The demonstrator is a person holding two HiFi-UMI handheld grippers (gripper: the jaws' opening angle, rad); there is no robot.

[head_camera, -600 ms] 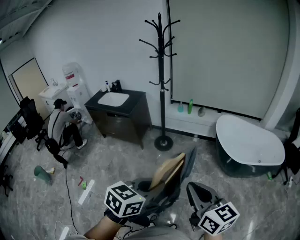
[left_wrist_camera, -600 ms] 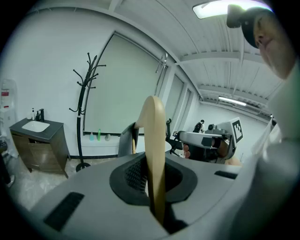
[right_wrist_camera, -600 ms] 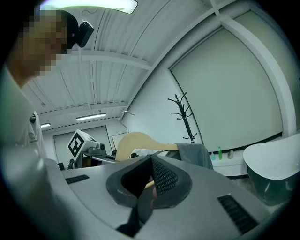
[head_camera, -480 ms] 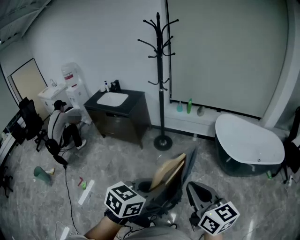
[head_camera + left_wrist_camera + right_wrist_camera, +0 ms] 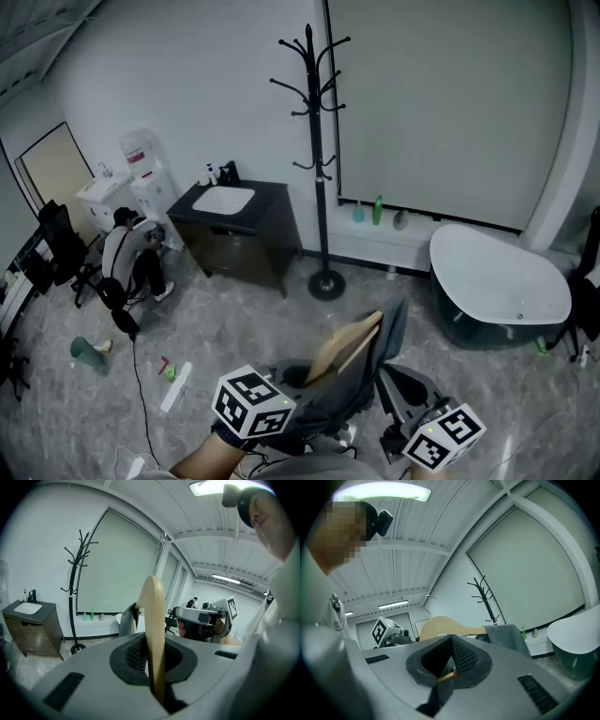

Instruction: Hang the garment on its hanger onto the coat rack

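Left tongs (image 5: 154, 667) clamp the wooden hanger (image 5: 345, 342) carrying a grey garment (image 5: 377, 364). Right tongs (image 5: 450, 667), closed, apparently pinch its thin bar, with the coat rack (image 5: 314, 141) well apart.

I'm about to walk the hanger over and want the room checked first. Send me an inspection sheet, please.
Surface: grey marbled floor, scattered items at left.
Job's things: wooden hanger carrying grey garment; coat rack upright, hooks bare.
Clutter: green object and small bits on the floor.
Tools: left tool shut on the hanger; right tool shut on a thin wooden part, seemingly the hanger's.
Cables: black cable across the floor.
Surroundings: sink cabinet, bathtub, crouching person.
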